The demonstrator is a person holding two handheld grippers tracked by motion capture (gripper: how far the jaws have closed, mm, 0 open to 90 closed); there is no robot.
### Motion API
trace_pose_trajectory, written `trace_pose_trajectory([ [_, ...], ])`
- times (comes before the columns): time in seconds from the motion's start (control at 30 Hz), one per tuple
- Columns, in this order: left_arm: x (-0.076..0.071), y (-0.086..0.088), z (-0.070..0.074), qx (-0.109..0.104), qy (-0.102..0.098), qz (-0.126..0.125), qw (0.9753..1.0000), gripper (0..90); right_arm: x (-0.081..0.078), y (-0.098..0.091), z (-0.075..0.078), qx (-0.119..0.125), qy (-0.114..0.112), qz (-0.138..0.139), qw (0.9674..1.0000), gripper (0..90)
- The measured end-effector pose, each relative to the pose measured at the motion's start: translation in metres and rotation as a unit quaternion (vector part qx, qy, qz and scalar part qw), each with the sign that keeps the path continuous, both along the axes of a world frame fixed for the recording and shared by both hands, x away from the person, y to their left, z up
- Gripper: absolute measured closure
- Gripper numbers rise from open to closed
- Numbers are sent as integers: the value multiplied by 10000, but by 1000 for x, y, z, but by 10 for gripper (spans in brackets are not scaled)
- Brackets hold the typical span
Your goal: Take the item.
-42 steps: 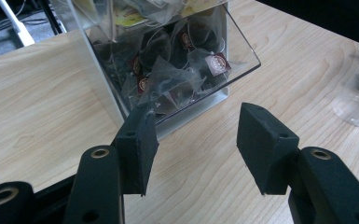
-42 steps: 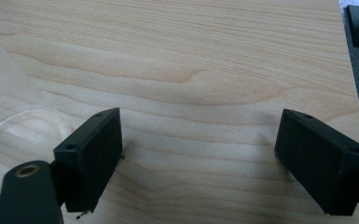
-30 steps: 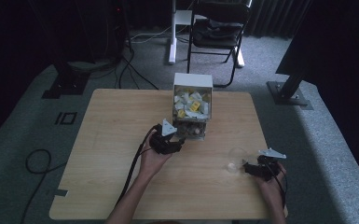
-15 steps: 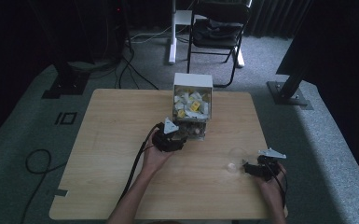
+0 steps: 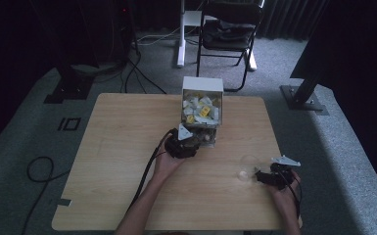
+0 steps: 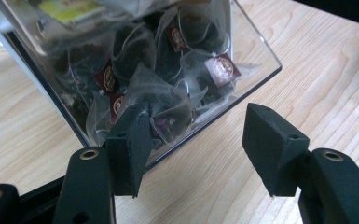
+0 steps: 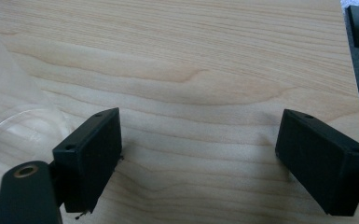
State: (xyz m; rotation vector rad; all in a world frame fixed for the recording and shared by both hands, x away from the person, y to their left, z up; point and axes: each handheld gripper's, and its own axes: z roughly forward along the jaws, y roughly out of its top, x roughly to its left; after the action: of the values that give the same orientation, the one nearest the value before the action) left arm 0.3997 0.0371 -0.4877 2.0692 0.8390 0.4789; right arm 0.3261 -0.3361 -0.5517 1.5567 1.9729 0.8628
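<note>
Reaching looks underway: left gripper (image 6: 193, 140), jaws apart at the tea-bag dispenser (image 5: 201, 110) mouth by the bench's far edge, must next close on a tea bag (image 6: 165, 105), while right gripper (image 7: 198, 158) waits agape beside the clear glass (image 5: 248, 166).

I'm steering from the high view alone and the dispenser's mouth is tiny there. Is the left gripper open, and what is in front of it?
Observer: Open. The left gripper has its jaws spread at the lip of the clear plastic dispenser box.
Operator: What's inside that lip?
Observer: Translucent pyramid tea bags with dark red round labels, piled against the front wall.
Operator: And the right gripper?
Observer: The right gripper is open over the light wooden table, with a clear glass cup beside one jaw.
</note>
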Motion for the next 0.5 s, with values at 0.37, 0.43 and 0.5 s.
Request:
trace_pose_trajectory([
  [0.37,-5,2,-4,6,27,0,10000,460,0,0,0,-5,1,4,10000,144],
  [0.43,-6,2,-4,5,21,1,10000,460,0,0,0,-6,1,4,10000,144],
  [0.5,-7,2,-4,26,24,-12,10000,460,0,0,0,-5,1,3,10000,144],
])
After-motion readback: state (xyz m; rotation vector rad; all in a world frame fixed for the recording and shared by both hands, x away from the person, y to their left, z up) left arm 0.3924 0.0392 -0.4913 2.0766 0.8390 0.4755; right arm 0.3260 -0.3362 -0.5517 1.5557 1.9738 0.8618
